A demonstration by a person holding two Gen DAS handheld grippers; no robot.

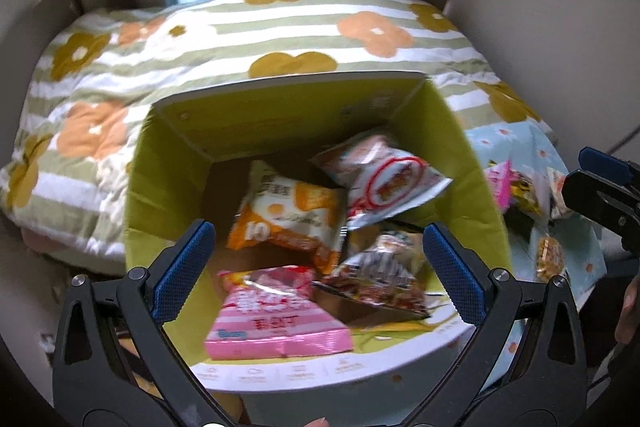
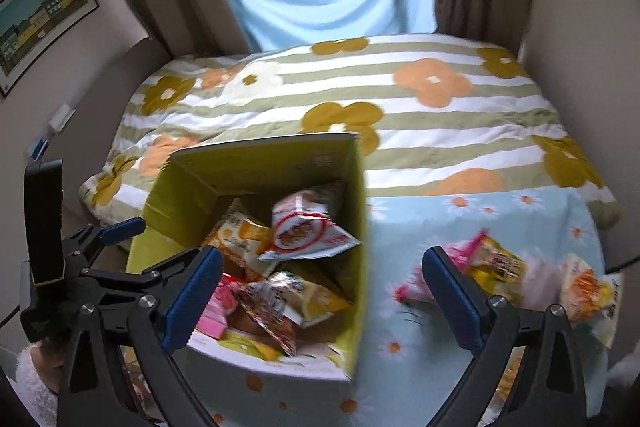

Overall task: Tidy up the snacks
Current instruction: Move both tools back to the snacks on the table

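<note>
Blue-padded left tongs [image 1: 319, 251] stand wide apart and empty above the open yellow-green cardboard box [image 1: 472, 163], gripping nothing. Inside it lie a pink striped snack packet [image 1: 276, 323], an orange-and-white packet [image 1: 292, 215], a silver packet with a red ring [image 1: 384, 179] and a dark foil packet [image 1: 380, 275]. The right tongs [image 2: 322, 269] are just as open and empty – one finger over the box, the other over the pale blue daisy cloth [image 2: 460, 227], where more loose snack packets [image 2: 496, 263] lie. Beyond spreads the striped flowered quilt [image 2: 440, 131].

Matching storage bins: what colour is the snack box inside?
Yellow-green; the box shows best in the left wrist view.
</note>
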